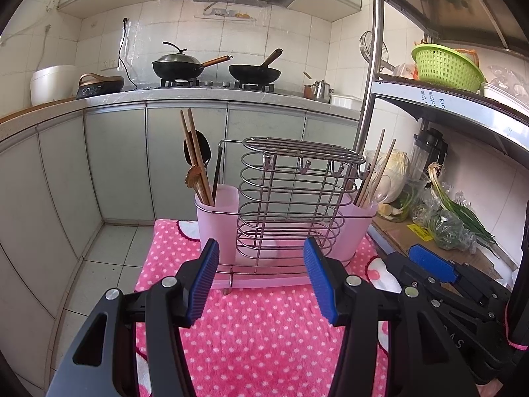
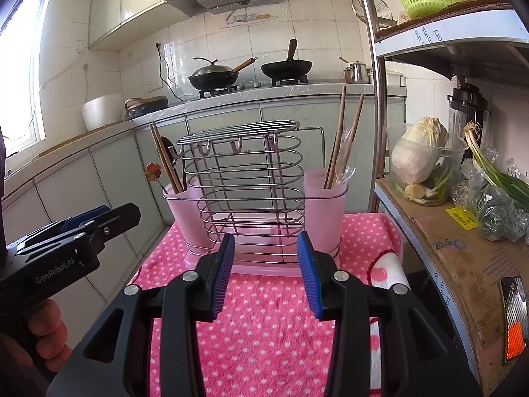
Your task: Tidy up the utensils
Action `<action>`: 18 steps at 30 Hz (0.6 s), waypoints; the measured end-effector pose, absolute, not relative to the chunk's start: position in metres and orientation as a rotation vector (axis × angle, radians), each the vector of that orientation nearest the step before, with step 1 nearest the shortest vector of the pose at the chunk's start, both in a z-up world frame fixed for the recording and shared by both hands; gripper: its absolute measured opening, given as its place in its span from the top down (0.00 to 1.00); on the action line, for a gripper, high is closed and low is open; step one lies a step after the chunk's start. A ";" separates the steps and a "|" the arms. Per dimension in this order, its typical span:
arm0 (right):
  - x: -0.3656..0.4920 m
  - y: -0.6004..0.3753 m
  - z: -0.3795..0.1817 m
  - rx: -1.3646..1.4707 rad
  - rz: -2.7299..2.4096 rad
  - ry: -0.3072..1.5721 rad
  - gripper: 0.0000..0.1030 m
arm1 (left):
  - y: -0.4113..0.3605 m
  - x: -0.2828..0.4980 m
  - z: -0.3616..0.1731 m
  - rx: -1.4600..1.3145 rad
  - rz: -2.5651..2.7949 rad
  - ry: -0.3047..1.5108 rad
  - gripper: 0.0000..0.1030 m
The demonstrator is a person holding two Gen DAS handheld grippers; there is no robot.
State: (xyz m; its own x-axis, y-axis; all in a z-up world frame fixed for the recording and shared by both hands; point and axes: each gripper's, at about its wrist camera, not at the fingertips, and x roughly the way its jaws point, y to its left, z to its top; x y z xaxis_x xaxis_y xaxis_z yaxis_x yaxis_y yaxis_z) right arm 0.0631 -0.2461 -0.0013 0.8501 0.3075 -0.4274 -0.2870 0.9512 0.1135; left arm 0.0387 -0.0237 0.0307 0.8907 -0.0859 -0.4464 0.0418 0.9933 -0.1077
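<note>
plainly, the left gripper (image 2: 82,221) body reads "GenRobot.AI".

I see the rack (image 1: 291,198) on the cloth (image 1: 264,324), cups either side (chopsticks (image 1: 195,155) in both), stove (image 1: 218,83) behind.

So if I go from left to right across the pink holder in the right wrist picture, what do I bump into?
Little flower-topped utensil → brown chopsticks in the left pink cup → wire rack → chopsticks in the right pink cup.
</note>
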 end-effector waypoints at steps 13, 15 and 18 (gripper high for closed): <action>0.068 -0.246 -0.007 0.050 0.312 0.472 0.61 | -0.025 0.046 0.026 -0.097 -0.058 0.492 0.49; 0.070 -0.246 -0.008 0.051 0.312 0.476 0.61 | -0.026 0.047 0.024 -0.096 -0.059 0.500 0.49; 0.072 -0.247 -0.009 0.051 0.312 0.481 0.61 | -0.026 0.050 0.022 -0.092 -0.058 0.508 0.49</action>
